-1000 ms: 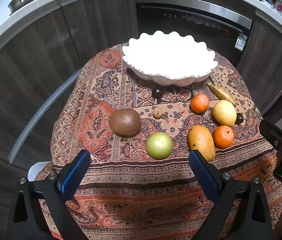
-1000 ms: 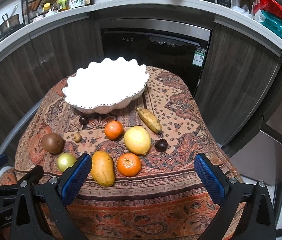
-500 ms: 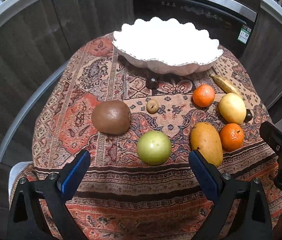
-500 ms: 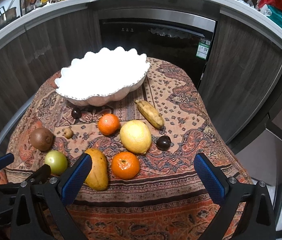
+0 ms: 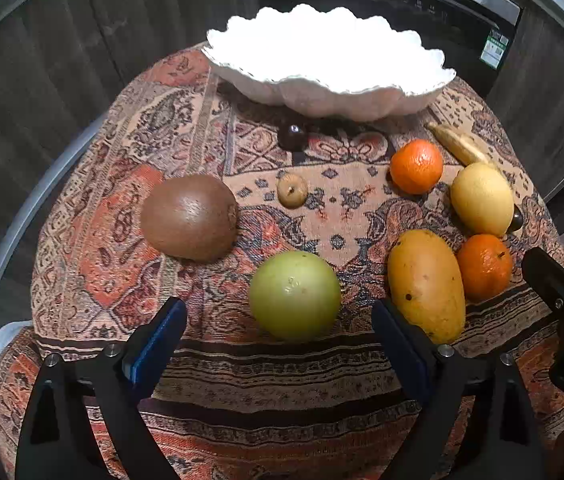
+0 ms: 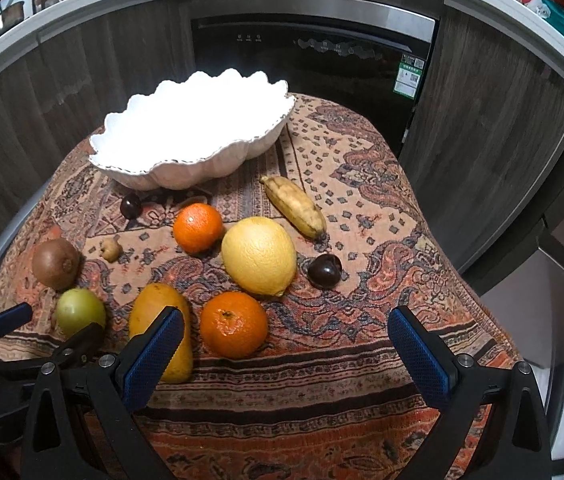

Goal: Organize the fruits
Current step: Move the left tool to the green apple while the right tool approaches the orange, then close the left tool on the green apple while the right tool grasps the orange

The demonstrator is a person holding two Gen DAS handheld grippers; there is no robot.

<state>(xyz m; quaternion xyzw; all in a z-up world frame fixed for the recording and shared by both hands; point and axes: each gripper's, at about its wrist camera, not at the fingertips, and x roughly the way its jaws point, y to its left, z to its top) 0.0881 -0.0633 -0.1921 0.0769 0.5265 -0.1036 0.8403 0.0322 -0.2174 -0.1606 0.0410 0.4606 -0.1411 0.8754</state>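
Reaching toward the green apple (image 5: 294,295) is judged the step in hand: the left tongs (image 5: 277,334) are spread wide just before it, empty. The right tongs (image 6: 286,346) are likewise held wide near an orange (image 6: 234,325). Next, closing and carrying to the white bowl (image 5: 362,98) is called for. A patterned cloth (image 6: 362,208) covers the desk, with dark cabinets (image 6: 482,152) behind.

We find 2 wrist views facing the white bowl (image 5: 324,68) from the table's near edge; both share the mango (image 6: 159,320).
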